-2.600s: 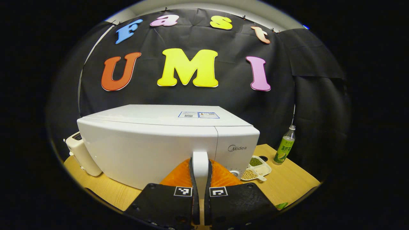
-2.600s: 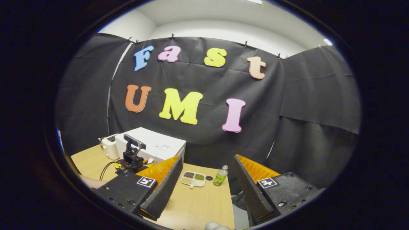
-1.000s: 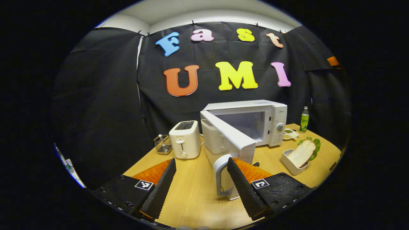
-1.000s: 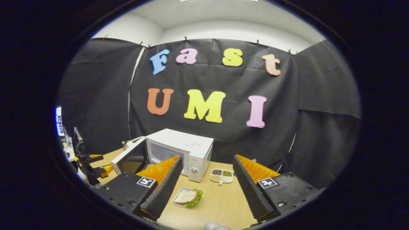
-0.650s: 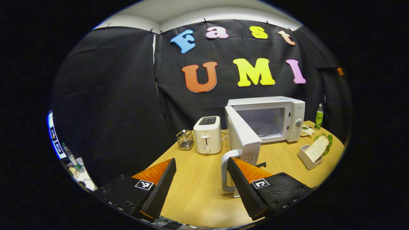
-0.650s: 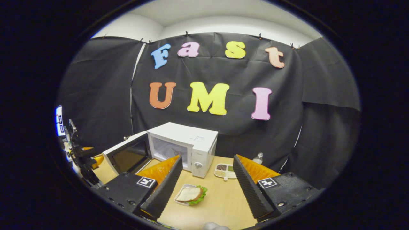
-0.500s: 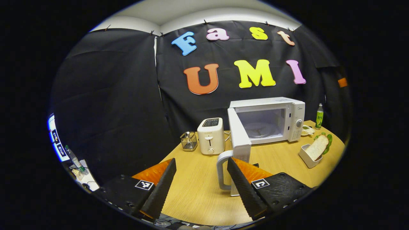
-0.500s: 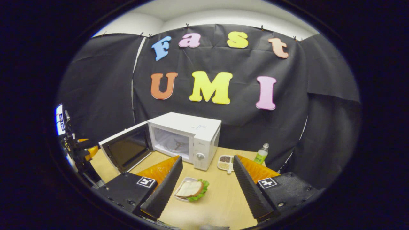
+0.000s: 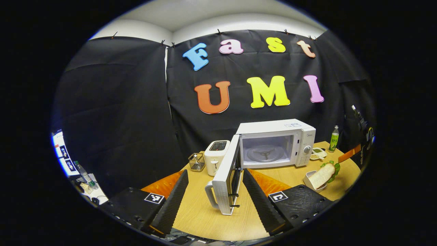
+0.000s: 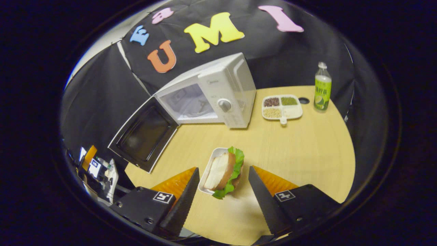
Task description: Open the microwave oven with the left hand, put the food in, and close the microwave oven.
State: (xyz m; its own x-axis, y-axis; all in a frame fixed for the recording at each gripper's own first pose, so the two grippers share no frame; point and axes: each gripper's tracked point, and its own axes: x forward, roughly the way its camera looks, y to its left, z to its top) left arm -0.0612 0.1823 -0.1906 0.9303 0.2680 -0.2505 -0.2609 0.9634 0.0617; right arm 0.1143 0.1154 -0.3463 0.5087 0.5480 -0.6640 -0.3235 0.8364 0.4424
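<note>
Left gripper view. The left tool stands with its fingers spread wide and holds nothing. Between the fingers rises the free edge of the microwave door, swung fully outward, with its curved handle on the outer face; neither finger touches the handle. The microwave oven sits at the back of the wooden counter, its cavity exposed and the turntable visible inside. To the oven's left stand a toaster and a small wire basket. To its right lie a divided dish of grains and a green bottle. The sandwich, bread with lettuce, rests in a white tray near the counter's right edge, outside the oven.

Right gripper view. The right tool is likewise spread open and empty, poised above the counter. The sandwich in its white tray lies just ahead of the fingertips, between the two fingers in the frame, with no finger in contact. Beyond it stands the microwave oven with its door open toward the left. The divided dish and the bottle stand to the oven's right.
</note>
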